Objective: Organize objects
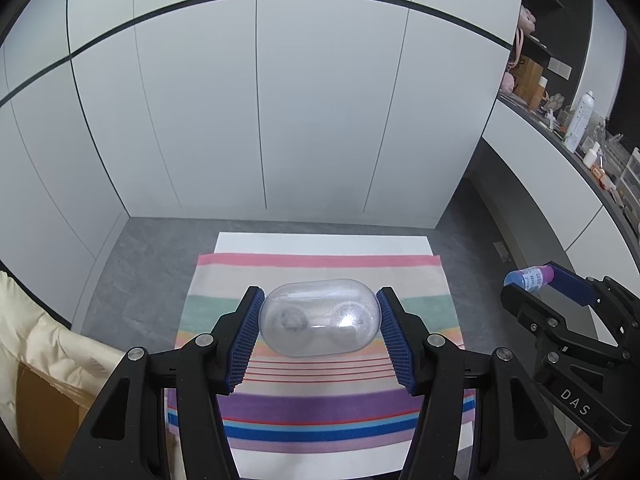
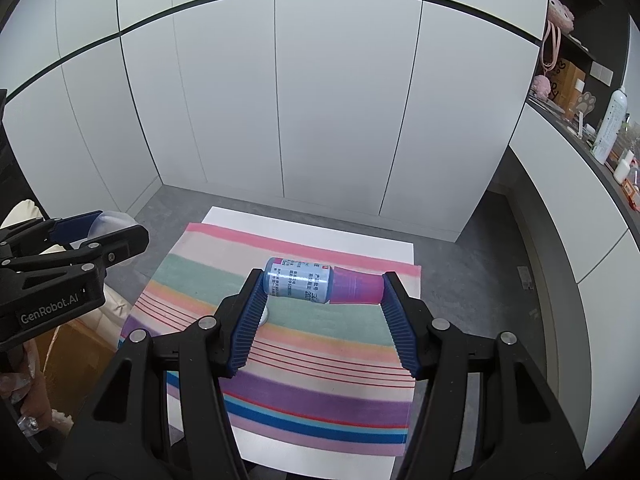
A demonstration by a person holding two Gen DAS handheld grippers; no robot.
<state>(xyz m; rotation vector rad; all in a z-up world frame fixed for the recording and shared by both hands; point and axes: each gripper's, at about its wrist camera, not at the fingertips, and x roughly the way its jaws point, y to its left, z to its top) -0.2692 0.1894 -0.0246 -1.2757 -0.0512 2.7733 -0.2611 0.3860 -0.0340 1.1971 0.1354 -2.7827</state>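
My left gripper (image 1: 319, 312) is shut on a clear oval plastic case (image 1: 318, 317) and holds it lengthwise above the striped cloth (image 1: 320, 404). Round shapes show faintly inside the case. My right gripper (image 2: 322, 286) is shut on a small blue bottle with a pink-purple cap (image 2: 320, 282), held sideways end to end above the same cloth (image 2: 280, 396). In the left wrist view the right gripper (image 1: 532, 280) and the bottle (image 1: 528, 278) show at the right edge. In the right wrist view the left gripper (image 2: 108, 232) shows at the left with the case (image 2: 110, 222) partly hidden.
The cloth lies on a white board (image 1: 320, 242) on a grey floor, in front of white cabinet doors (image 1: 260, 100). A counter with bottles and boxes (image 1: 580, 124) runs along the right. A cream padded fabric and a cardboard box (image 1: 44, 364) sit at the left.
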